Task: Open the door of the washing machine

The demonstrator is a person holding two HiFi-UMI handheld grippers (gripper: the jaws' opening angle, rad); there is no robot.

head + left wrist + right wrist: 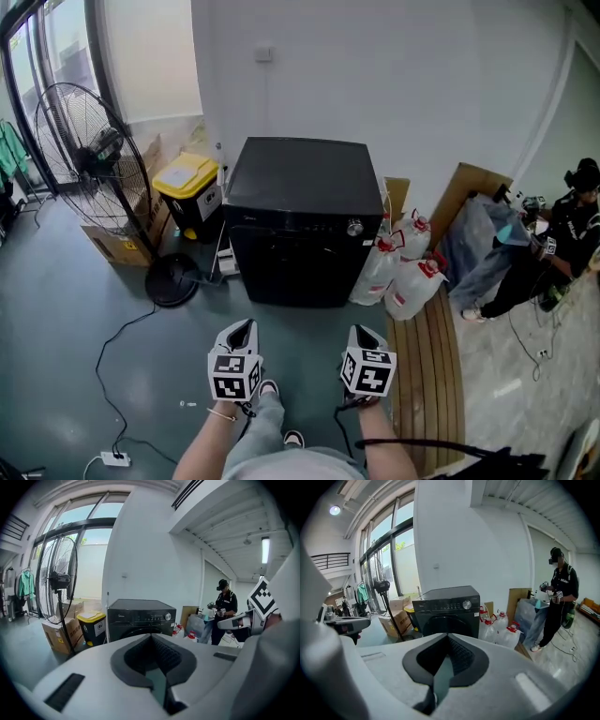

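A black front-loading washing machine (295, 225) stands against the white wall, its round door (281, 270) closed and a silver knob (354, 228) at the panel's right. Both gripper views show it straight ahead, some way off: washing machine (140, 618), washing machine (447, 609). My left gripper (242, 325) and right gripper (364, 330) are held side by side in front of it, short of the door, touching nothing. Each has its jaws together with nothing between them: left gripper (151, 636), right gripper (447, 637).
A big pedestal fan (89, 155) and cardboard boxes (117, 246) stand at the left, a yellow-lidded bin (190, 192) beside the machine. Water jugs (403, 267) crowd its right side, above wooden boards (427, 366). A person (572, 234) stands far right. A power strip (114, 457) lies on the floor.
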